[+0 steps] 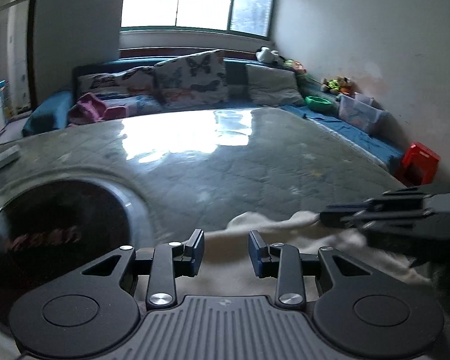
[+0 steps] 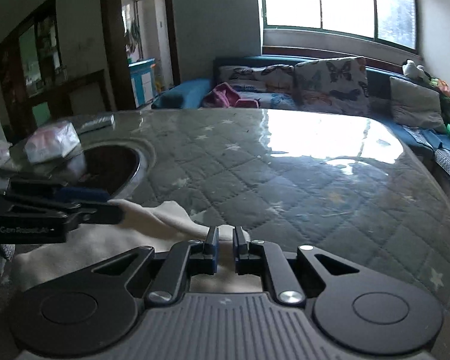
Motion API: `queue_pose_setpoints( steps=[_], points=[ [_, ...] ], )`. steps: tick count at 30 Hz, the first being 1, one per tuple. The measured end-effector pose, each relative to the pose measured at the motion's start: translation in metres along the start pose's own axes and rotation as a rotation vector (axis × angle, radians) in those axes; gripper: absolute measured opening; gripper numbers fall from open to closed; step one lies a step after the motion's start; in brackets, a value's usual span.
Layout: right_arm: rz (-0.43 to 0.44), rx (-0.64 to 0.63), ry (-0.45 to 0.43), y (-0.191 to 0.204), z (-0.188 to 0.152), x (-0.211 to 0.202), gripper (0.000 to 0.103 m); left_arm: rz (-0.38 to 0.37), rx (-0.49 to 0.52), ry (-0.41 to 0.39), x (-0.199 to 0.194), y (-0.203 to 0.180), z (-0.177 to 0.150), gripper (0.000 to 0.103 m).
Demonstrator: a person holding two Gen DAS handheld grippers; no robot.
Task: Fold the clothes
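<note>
**Two grippers meet over one cream garment**

On the glass-topped table [image 2: 300, 186], beside its round dark inset [image 2: 111, 168], one cream cloth [image 2: 165, 213] lies crumpled along the near edge, its length running between two grippers. Left gripper [image 1: 226, 253] stands parted above it; right gripper [image 2: 225, 247] pinches a fold. Only the right view shows one wrapped packet [image 2: 52, 145].

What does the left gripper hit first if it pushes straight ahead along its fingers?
Most likely the cream garment: the left gripper stands open with the cloth between and just ahead of its fingers. Past the cloth's far edge lies only bare glossy tabletop. The dark round inset sits off to its left, though depth is uncertain.
</note>
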State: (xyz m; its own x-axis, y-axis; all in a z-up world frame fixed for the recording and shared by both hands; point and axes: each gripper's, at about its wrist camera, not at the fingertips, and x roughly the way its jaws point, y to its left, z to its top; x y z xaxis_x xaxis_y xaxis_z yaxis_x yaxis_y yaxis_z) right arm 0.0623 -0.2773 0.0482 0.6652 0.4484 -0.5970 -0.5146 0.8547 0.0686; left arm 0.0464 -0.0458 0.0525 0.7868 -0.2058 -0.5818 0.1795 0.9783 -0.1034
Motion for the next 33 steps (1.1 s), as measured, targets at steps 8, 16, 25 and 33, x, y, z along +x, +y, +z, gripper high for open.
queue_pose_setpoints(
  steps=[8, 16, 25, 33],
  points=[
    [-0.007, 0.002, 0.011, -0.005, -0.003, 0.0, 0.008, 0.019, -0.008, 0.062, 0.033, 0.002, 0.001, 0.037],
    [-0.053, -0.081, 0.01, 0.0, -0.03, -0.04, 0.008, 0.018, -0.01, 0.048, 0.03, 0.002, 0.0, 0.037],
    [-0.1, -0.09, -0.023, 0.0, -0.045, -0.071, 0.009, 0.009, 0.013, -0.007, -0.014, -0.001, -0.015, 0.035],
    [-0.101, -0.117, 0.031, 0.009, -0.067, -0.077, 0.013, 0.034, 0.018, -0.014, -0.044, 0.004, -0.037, 0.035]
  ],
)
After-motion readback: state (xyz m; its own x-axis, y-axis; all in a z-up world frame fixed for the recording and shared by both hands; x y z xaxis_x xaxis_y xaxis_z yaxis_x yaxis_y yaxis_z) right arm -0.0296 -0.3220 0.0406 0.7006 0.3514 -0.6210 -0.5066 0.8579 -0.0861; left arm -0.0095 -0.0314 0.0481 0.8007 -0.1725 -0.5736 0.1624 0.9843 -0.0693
